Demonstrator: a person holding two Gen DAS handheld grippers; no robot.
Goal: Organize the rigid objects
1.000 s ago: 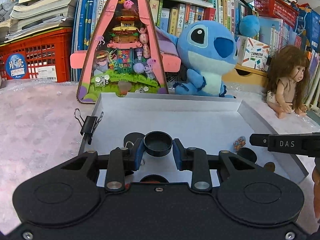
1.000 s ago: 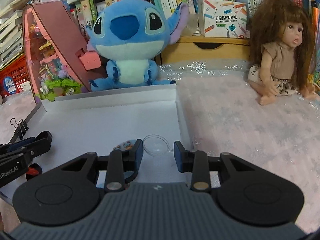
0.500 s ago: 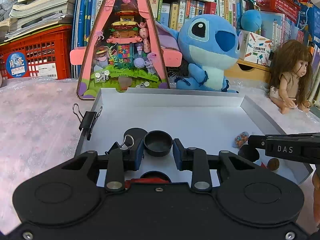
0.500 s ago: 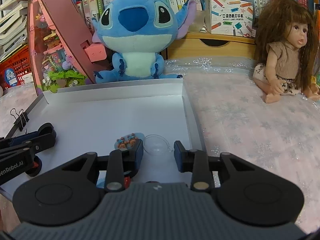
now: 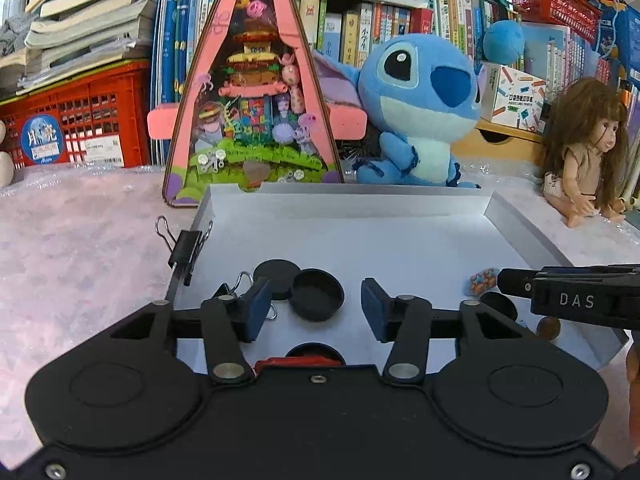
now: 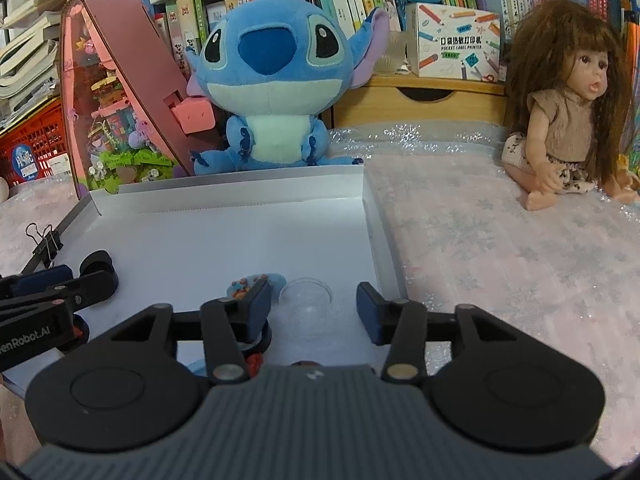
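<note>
A shallow white tray (image 5: 360, 240) lies on the pink table. My left gripper (image 5: 314, 310) hangs over its near left part, jaws opening; a small black round cap (image 5: 316, 294) lies on the tray floor between them, no pad touching it. A flat black disc (image 5: 276, 278) sits just behind it. My right gripper (image 6: 312, 308) is over the tray's (image 6: 240, 240) near right corner, jaws opening, with a clear round lid (image 6: 306, 294) lying free between the pads. A small colourful charm (image 6: 250, 284) lies beside the left pad.
Black binder clips (image 5: 186, 246) grip the tray's left rim. More small pieces lie under both grippers. Behind the tray stand a pink triangular display house (image 5: 256, 92) and a blue plush toy (image 5: 420, 112). A doll (image 6: 568, 112) sits to the right. Bookshelves and a red crate (image 5: 80, 120) fill the back.
Both grippers have opened. The black cap has left the left pads and lies on the tray; the clear lid has left the right pads and lies on the tray.
</note>
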